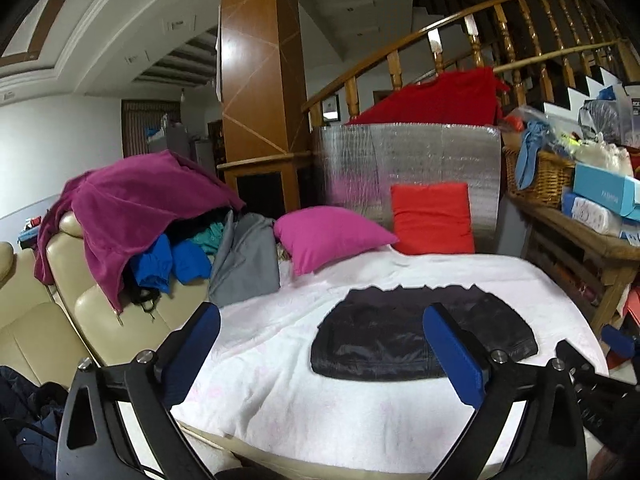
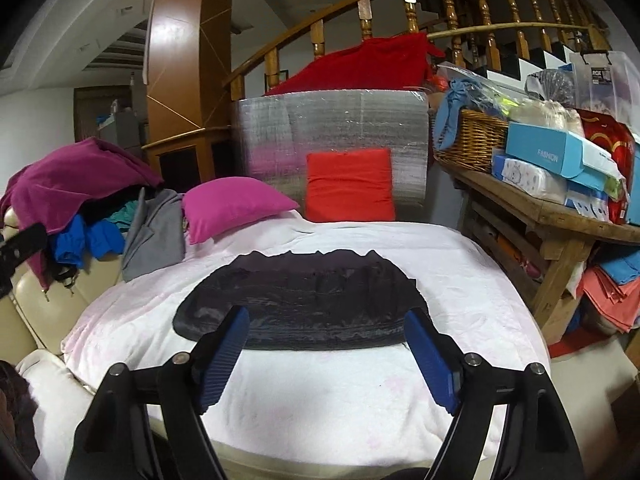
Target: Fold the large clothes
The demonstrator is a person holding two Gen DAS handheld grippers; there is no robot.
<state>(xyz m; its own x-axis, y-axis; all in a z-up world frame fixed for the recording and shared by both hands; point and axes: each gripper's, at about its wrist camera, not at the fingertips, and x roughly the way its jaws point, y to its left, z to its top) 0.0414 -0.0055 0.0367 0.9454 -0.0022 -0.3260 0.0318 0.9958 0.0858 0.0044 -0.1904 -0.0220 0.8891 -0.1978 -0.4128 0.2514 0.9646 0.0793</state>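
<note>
A black shiny garment [image 1: 420,336] lies folded flat into a wide rectangle on the white blanket [image 1: 280,392] in the left wrist view. It also shows in the right wrist view [image 2: 304,300], lying on the same blanket [image 2: 320,400]. My left gripper [image 1: 322,344] is open and empty, held above the blanket to the garment's near left. My right gripper [image 2: 326,346] is open and empty, just short of the garment's near edge. The right gripper's tip [image 1: 618,340] shows at the right edge of the left wrist view.
A pile of unfolded clothes [image 1: 152,216] with a magenta garment on top sits on the beige sofa [image 1: 100,308] at left. A pink pillow [image 1: 328,236] and a red pillow [image 1: 432,218] lean at the back. A cluttered wooden table [image 2: 540,212] stands at right.
</note>
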